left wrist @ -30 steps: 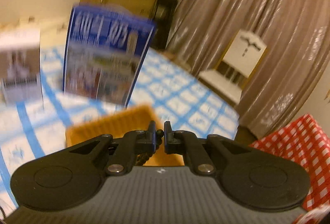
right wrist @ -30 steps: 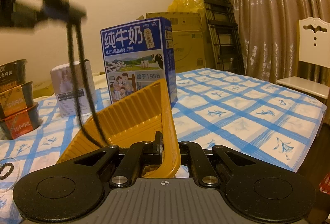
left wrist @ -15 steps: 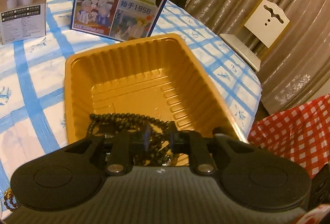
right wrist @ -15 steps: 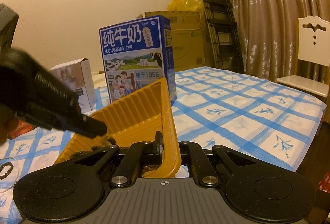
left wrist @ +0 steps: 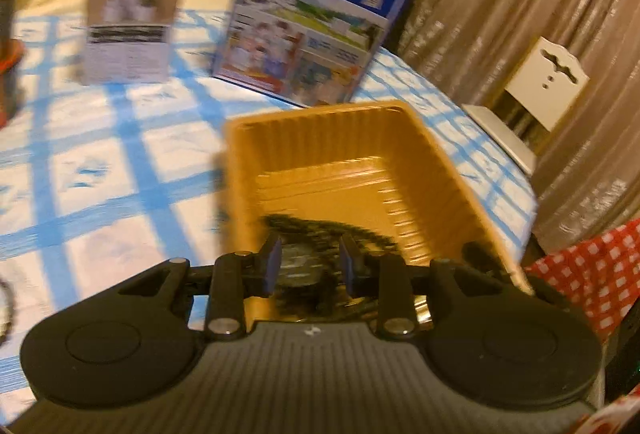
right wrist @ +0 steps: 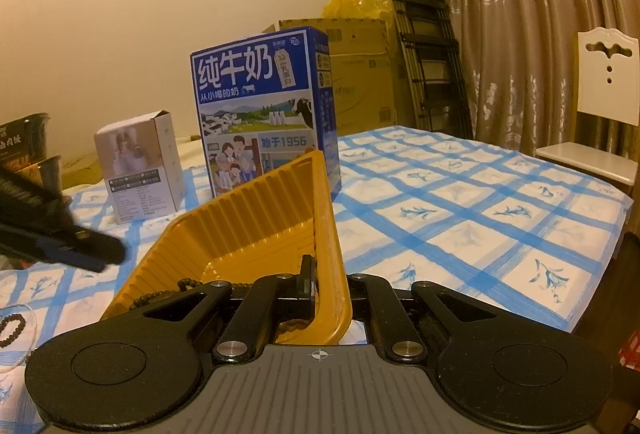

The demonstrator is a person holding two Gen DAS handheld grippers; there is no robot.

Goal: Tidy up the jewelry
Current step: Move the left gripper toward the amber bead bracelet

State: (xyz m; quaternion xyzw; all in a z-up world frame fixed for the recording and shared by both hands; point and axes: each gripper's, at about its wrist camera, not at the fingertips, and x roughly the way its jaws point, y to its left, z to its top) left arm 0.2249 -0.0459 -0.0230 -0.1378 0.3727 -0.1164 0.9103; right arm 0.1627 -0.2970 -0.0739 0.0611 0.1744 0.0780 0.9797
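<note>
An orange plastic tray (left wrist: 432, 162) sits on the blue-checked tablecloth. A dark bead necklace (left wrist: 320, 228) lies in its near end, also seen in the right wrist view (right wrist: 160, 297). My left gripper (left wrist: 309, 263) is open and empty, just above the beads. My right gripper (right wrist: 329, 288) is shut on the tray's near right wall (right wrist: 328, 234) and holds it tilted. The left gripper's fingers (right wrist: 96, 252) show blurred at the left of the right wrist view. A dark bead bracelet (right wrist: 12, 328) lies on the cloth at the far left.
A blue milk carton (right wrist: 264, 114) and a small white box (right wrist: 138, 166) stand behind the tray. Stacked bowls (right wrist: 24, 150) are at the left. A white chair (right wrist: 600, 106), cardboard boxes (right wrist: 360, 74), a folded ladder and curtains lie beyond the table's right edge.
The left gripper lowered the bead necklace into the tray, opened its jaws and let it go, and is now drawing back. The right gripper has kept hold of the tray wall.
</note>
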